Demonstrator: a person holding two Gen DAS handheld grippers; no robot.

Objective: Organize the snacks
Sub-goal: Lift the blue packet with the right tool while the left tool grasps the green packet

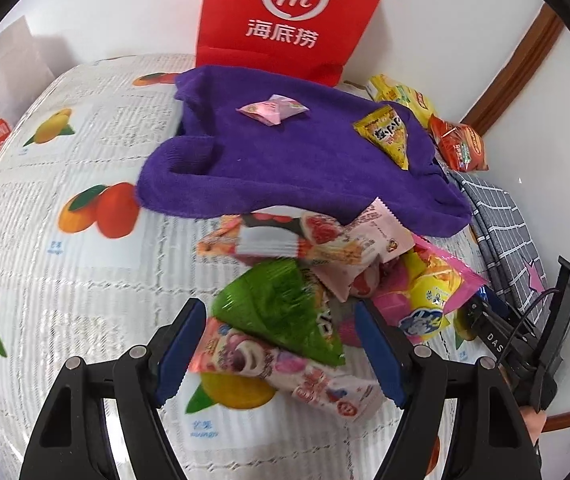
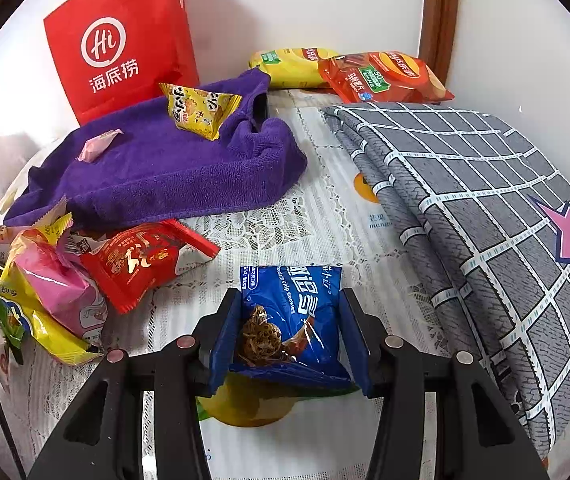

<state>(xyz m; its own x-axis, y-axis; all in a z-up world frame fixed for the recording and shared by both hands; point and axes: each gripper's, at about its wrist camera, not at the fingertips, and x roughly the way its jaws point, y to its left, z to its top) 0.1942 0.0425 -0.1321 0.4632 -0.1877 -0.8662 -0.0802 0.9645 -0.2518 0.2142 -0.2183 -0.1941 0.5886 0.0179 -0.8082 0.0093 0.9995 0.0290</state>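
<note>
My left gripper [image 1: 281, 336] is open over a pile of snacks [image 1: 325, 248] on the fruit-print tablecloth [image 1: 85, 280]. A green triangular packet [image 1: 277, 308] and a pink bear-print packet [image 1: 269, 364] lie between its blue pads, which do not press on them. My right gripper [image 2: 289, 320] is shut on a blue chocolate chip cookie packet [image 2: 293, 312], just above the cloth. A purple towel [image 1: 285, 160] holds a small pink packet [image 1: 273, 109] and a yellow triangular packet [image 1: 387, 136]. In the right wrist view the pile [image 2: 45, 280] lies at the left, with a red packet [image 2: 145, 264].
A red paper bag [image 1: 293, 12] stands against the wall behind the towel. Yellow chips [image 2: 289, 66] and red chips [image 2: 381, 76] lie at the back. A folded grey checked cloth [image 2: 485, 208] with a pink star covers the right side. A white bag [image 1: 1, 80] stands far left.
</note>
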